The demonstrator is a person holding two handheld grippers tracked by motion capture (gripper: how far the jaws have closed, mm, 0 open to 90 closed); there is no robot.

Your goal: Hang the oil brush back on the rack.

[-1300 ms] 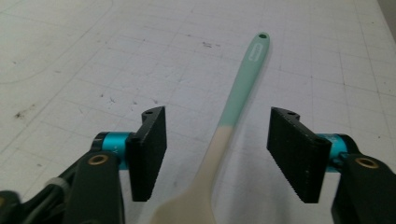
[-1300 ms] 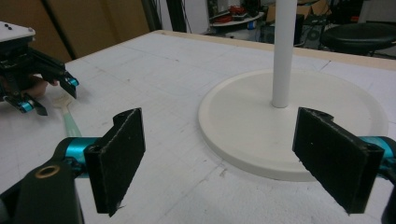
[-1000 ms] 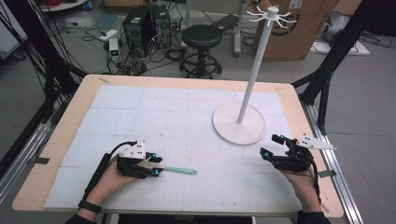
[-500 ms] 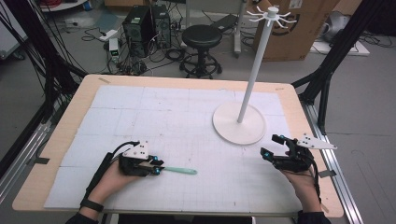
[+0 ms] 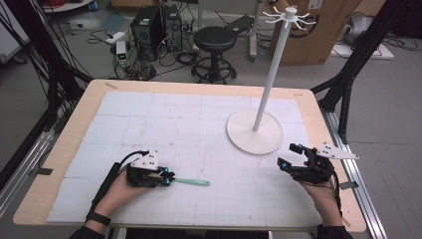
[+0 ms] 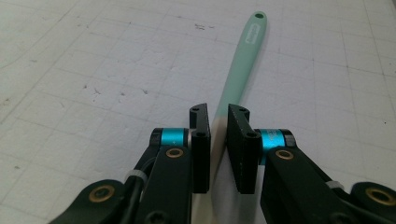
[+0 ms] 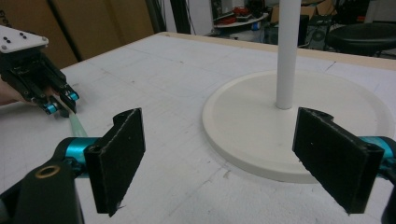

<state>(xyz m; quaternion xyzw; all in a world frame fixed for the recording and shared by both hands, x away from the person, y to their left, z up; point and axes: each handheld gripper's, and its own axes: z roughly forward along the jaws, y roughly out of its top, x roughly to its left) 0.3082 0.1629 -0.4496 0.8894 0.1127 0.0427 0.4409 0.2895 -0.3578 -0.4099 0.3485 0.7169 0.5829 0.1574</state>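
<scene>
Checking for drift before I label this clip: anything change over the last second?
Barely. The left gripper stays closed on the end of the mint green spatula, which lies flat on the mat in the same spot; at most the hand shifted very slightly. The right gripper stays open and holds nothing, next to the white stand, which has not moved.

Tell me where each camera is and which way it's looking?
High view: above the table's near edge, looking forward and down; both hands, left gripper and right gripper show.
Left gripper view: on the left gripper, looking along the mint spatula its fingers pinch.
Right gripper view: on the right gripper, facing the white stand.
Shared: the stand and the spatula.
</scene>
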